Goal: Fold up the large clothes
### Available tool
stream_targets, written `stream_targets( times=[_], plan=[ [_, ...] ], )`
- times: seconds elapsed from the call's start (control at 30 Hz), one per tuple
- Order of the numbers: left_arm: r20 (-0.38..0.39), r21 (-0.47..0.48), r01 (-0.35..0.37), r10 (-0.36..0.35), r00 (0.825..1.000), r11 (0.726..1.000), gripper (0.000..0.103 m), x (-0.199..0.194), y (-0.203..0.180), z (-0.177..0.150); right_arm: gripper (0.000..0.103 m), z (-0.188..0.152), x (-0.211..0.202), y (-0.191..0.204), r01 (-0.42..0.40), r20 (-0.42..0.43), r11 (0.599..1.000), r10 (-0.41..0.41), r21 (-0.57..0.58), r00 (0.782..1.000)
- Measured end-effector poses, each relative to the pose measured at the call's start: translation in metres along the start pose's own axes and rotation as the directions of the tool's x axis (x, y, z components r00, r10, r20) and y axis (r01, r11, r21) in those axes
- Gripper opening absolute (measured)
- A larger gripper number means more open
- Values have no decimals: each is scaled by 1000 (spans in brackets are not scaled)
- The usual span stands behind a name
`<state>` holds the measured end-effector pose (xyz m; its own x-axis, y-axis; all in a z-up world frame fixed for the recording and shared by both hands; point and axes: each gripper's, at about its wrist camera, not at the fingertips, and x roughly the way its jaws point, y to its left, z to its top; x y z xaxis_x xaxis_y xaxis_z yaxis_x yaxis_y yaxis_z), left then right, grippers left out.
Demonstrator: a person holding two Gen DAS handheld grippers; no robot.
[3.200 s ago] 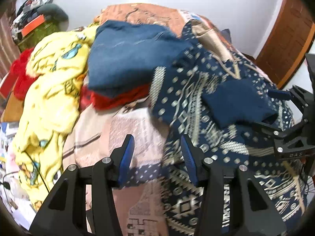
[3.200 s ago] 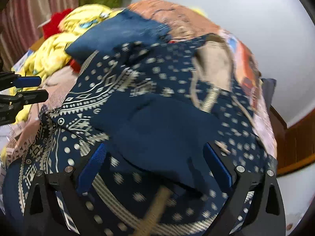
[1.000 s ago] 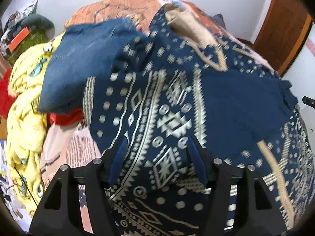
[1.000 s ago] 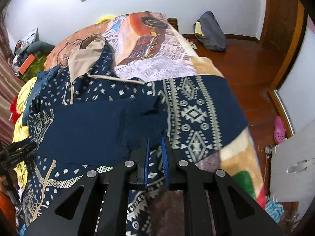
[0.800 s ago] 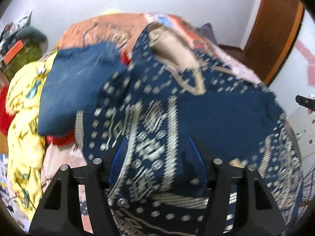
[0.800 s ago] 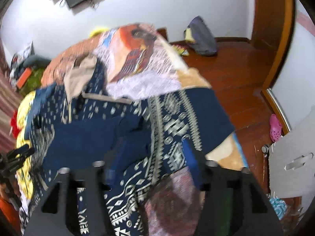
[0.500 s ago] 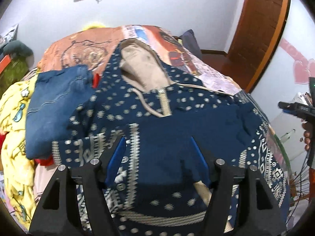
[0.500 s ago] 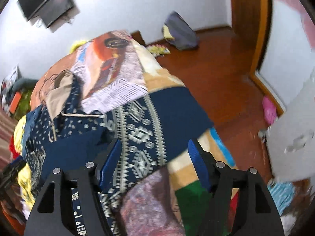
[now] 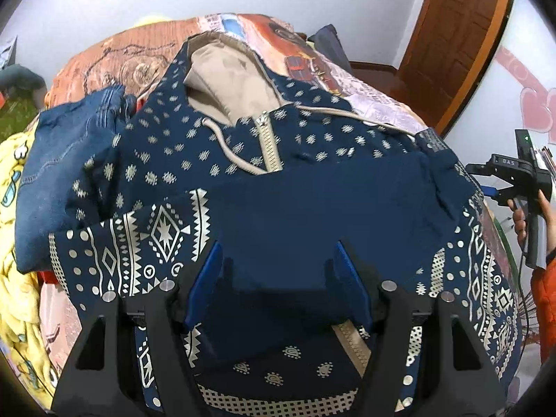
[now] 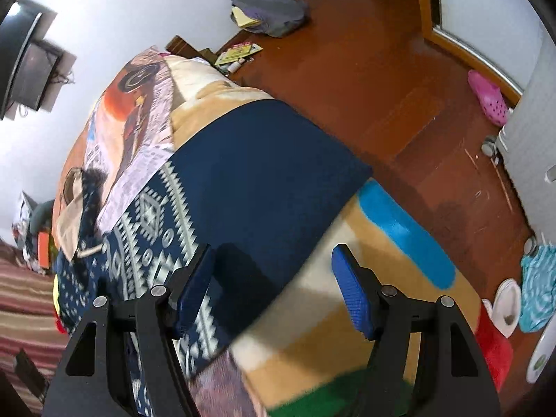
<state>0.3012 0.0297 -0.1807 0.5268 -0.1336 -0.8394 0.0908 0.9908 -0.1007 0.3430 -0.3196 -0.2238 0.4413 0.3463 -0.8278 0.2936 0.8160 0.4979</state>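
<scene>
Left claw (image 9: 278, 288) gapes empty — right claw (image 10: 274, 295) just sprang apart.

place: a bedroom in a home | signs: a big bed (image 9: 114, 66) with a picture blanket, clothes piled on it | wooden floor (image 10: 365, 69) with a pink shoe (image 10: 486, 99) | wooden door (image 9: 462, 34)

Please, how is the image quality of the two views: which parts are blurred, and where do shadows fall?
Left wrist view: mostly sharp, with fisheye bending at the rim; the left gripper casts a shadow on the hoodie. Right wrist view: the blanket near the right gripper is smeared by motion blur, the floor is sharper, and a finger shadow lies on the hoodie sleeve.
</scene>
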Motion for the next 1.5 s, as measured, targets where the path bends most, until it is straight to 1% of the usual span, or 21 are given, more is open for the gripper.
stream_targets(
  times=[0.13,0.2,0.27,0.3,0.37,0.4,0.53,0.6,0.67,0.73,0.83,0.9,1.0,1.03,1.07,1.1,1.13,1.17,1.3,1.33,1.5],
  plan=[
    [-15,-21,-9,9,1000,1000,66,5,6,-1,66,10,8,2,23,36,1000,-24,7,999],
    [-20,-24,-17,16,1000,1000,66,7,8,-3,63,15,9,6,36,61,999,-37,11,997],
    [-24,-27,-21,20,1000,999,66,8,11,-4,43,19,9,10,37,79,999,-38,4,996],
    [-25,-27,-21,21,999,999,66,8,11,-5,38,20,9,13,45,89,999,-44,-9,995],
    [-24,-27,-22,22,999,999,66,7,12,-6,15,21,4,20,73,117,996,-67,-49,991],
    [-23,-26,-23,23,999,999,66,6,12,-6,11,20,0,24,91,133,993,-80,-73,988],
    [-7,-17,-23,23,1000,1000,66,0,11,-7,9,16,-31,42,121,231,981,-83,-154,969],
    [-1,-13,-21,21,1000,1000,66,-3,10,-6,9,14,-47,51,118,266,976,-67,-181,961],
    [8,-8,-15,15,1000,1000,66,-7,9,-7,6,9,-71,65,112,319,967,-34,-229,947],
    [18,-2,-10,10,1000,1000,66,-12,7,-9,6,2,-95,84,99,364,952,14,-290,931],
    [31,7,-7,6,1000,1000,66,-19,5,-11,6,-10,-121,113,44,377,924,110,-379,920],
    [38,11,-8,7,999,1000,66,-23,4,-13,6,-16,-125,130,39,362,902,132,-429,923],
    [46,11,-2,1,999,1000,66,-30,5,-16,7,-25,-121,143,77,350,885,100,-459,931],
    [48,11,0,0,999,1000,66,-32,6,-17,9,-26,-114,143,74,317,887,85,-456,944],
    [50,11,0,-1,999,1000,66,-35,7,-18,18,-27,-108,140,66,293,892,76,-447,953],
    [52,12,0,0,999,1000,66,-36,8,-19,26,-27,-102,135,51,257,902,67,-429,964],
    [52,13,-2,2,999,1000,66,-38,10,-21,44,-25,-93,125,28,211,920,60,-390,976],
    [51,13,-4,3,999,1000,66,-39,11,-21,53,-26,-86,117,10,190,934,62,-358,980],
    [43,-1,-13,13,999,1000,66,-38,19,-25,53,-30,-66,79,-24,114,975,50,-220,992],
    [38,-10,-12,13,999,1000,66,-37,21,-25,53,-29,-58,61,-40,89,986,55,-159,994],
    [15,-54,1,0,1000,999,66,-27,26,-27,53,-30,-29,7,-45,19,998,44,38,999]
  ],
)
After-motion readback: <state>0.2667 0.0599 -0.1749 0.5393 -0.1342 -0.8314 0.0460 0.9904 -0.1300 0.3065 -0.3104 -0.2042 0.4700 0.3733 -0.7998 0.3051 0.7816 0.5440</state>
